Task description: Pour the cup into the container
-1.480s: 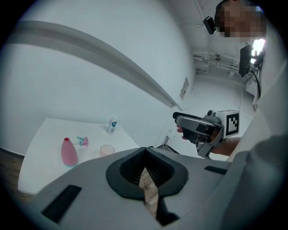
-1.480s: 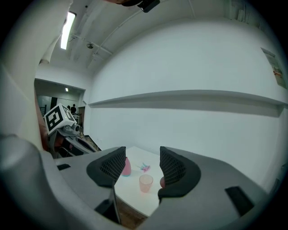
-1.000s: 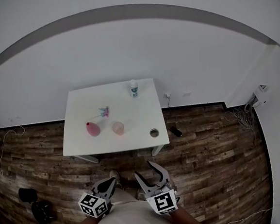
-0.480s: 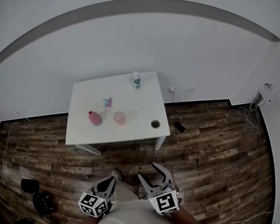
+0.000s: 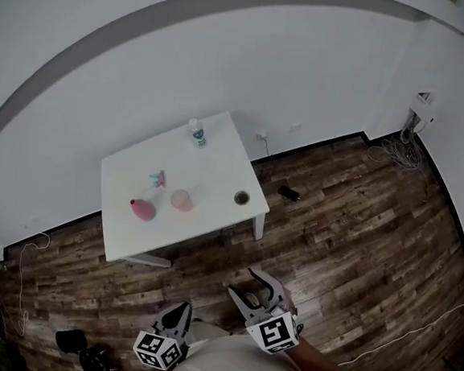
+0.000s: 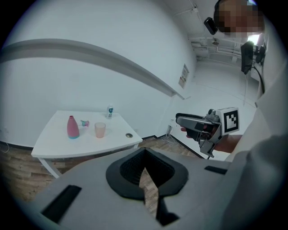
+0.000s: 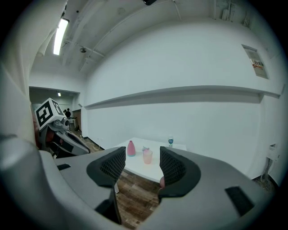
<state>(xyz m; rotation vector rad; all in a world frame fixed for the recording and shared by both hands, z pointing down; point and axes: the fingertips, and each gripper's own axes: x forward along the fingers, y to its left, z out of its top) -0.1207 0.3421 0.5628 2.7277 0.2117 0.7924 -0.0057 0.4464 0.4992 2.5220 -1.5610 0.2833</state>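
A white table [image 5: 218, 159] stands some way ahead on the wood floor. On it are a translucent pink cup [image 5: 181, 200], a pink vase-shaped container [image 5: 142, 209], a small bottle [image 5: 196, 132] at the far edge and a small blue and pink item [image 5: 156, 180]. Both grippers hang low by the person's body, far from the table. My left gripper [image 5: 179, 313] has its jaws together and holds nothing. My right gripper [image 5: 256, 292] is open and empty. Between its jaws in the right gripper view I see the cup [image 7: 147, 156], with the container [image 7: 131, 148] to its left.
The tabletop has a round hole [image 5: 241, 197] near its right corner. A small black object [image 5: 288, 193] lies on the floor right of the table. Cables [image 5: 388, 150] pile by the right wall, and dark items [image 5: 81, 345] sit on the floor at lower left.
The head view has swung, so the table now sits further left in the picture. Both grippers stay low by the body with their jaws unchanged.
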